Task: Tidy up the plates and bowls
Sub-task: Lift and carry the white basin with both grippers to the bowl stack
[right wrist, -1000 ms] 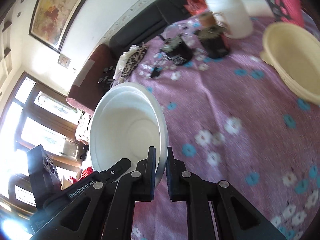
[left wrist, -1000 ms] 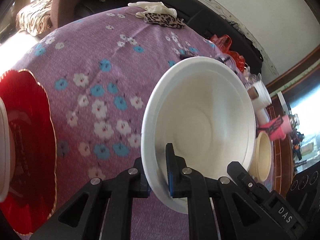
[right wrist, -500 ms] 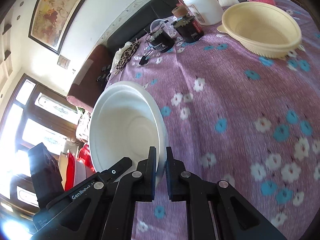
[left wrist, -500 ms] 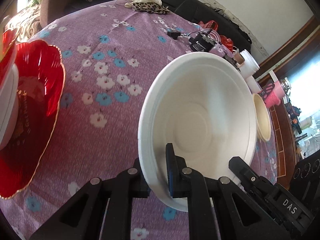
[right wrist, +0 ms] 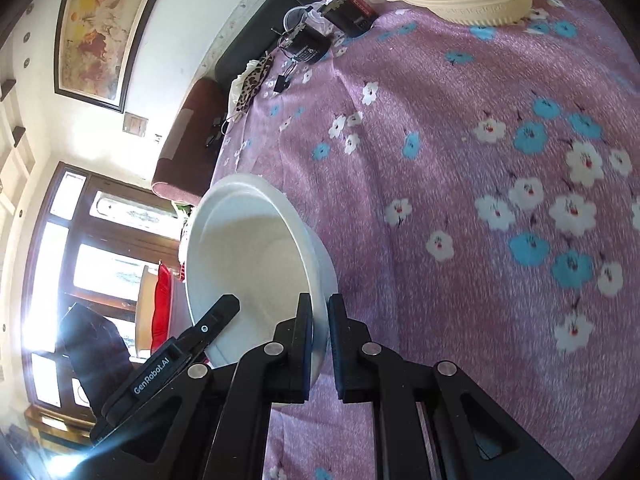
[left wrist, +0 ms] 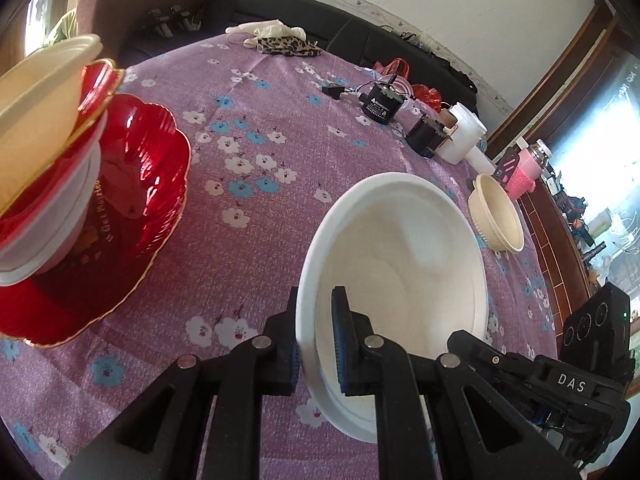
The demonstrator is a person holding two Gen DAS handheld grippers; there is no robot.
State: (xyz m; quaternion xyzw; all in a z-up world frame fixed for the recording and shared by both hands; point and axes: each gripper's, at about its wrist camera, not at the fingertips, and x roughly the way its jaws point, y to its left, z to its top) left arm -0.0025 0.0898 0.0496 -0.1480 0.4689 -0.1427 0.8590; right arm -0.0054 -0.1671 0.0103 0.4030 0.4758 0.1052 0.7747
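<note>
White bowl (left wrist: pixel 400 280) clamped on opposite rims by both grippers, above the purple floral tablecloth (left wrist: pixel 248 216).

Left gripper (left wrist: pixel 316 344) has its fingers narrowed onto the near rim, one pad inside, one outside; right gripper (right wrist: pixel 320 340) pinches the other rim the same way. Bowl is plain matte white, deep, with a stepped lip and a faint ring in the base, tilted. Left of it, a red scalloped plate (left wrist: pixel 132 216) with gilt edge carries stacked bowls (left wrist: pixel 44 152). A cream colander bowl (left wrist: pixel 496 216) sits well apart.
</note>
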